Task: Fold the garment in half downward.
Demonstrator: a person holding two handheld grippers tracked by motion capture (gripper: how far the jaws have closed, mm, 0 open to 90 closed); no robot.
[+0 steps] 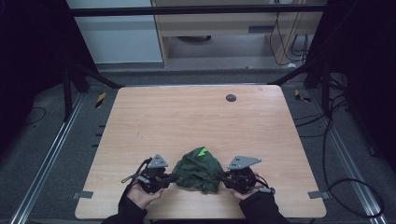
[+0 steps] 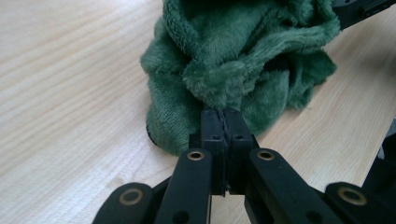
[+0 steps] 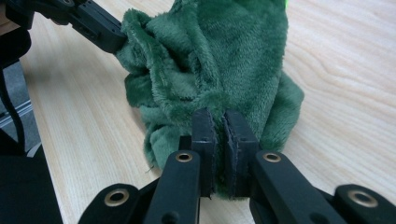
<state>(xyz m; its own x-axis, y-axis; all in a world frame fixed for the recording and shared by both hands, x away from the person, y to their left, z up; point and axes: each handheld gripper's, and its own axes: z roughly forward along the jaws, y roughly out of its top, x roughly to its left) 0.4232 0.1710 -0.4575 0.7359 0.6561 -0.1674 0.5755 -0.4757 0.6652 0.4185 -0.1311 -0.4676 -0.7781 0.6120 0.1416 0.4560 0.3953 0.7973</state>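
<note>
A fuzzy dark green cloth [image 1: 198,170] sits bunched near the table's [image 1: 196,116] near edge. The left gripper [image 2: 223,122] and right gripper [image 3: 218,122] each pinch its plush folds from opposite sides.

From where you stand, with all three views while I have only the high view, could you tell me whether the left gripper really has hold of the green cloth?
Observer: Yes. In the left gripper view the left gripper is shut on a fold of the green cloth.
Operator: Thank you. And the right one?
Observer: The right gripper is shut on the cloth too, with plush pinched between its jaws.
Operator: Is the cloth lifted?
Observer: Its lower folds rest on the table.
</note>
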